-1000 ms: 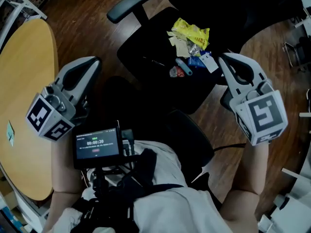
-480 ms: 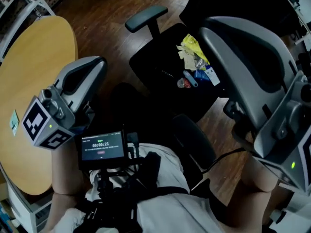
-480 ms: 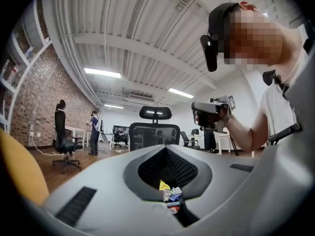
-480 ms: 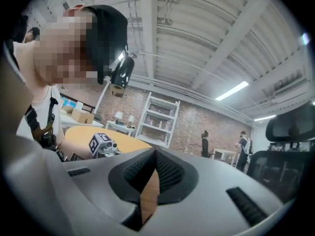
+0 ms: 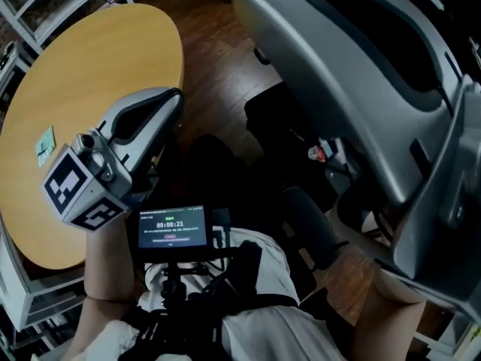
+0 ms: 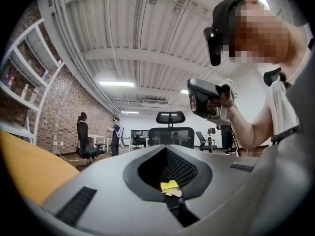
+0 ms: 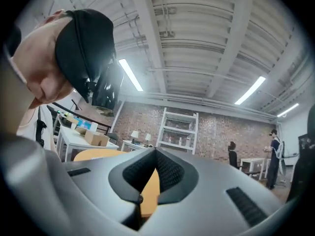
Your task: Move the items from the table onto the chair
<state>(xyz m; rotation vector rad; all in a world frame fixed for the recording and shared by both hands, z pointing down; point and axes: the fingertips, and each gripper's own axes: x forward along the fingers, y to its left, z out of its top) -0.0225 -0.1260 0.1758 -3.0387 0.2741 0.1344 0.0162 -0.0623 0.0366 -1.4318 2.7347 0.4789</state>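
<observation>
Pale wood makes up the round table (image 5: 113, 59), which fills the upper left of the head view. A small greenish card (image 5: 46, 144) lies flat near its left edge, the only thing seen on it. The left gripper (image 5: 171, 98) hangs off the table's near right edge, pointing towards the black office chair (image 5: 274, 122). Its jaws are together with nothing between them. Through the hollow behind their tips, the left gripper view shows a yellow packet (image 6: 169, 185) and a beige scrap against the dark seat.

The right gripper (image 7: 155, 150) is raised close to the head camera and covers most of the chair. Its jaws are also closed and empty, and the wooden tabletop shows through the hollow behind them. Of the pile on the seat, the head view shows only a red-and-white bit (image 5: 319, 154) beside the right gripper's body. A small screen (image 5: 173, 228) sits at the person's chest.
</observation>
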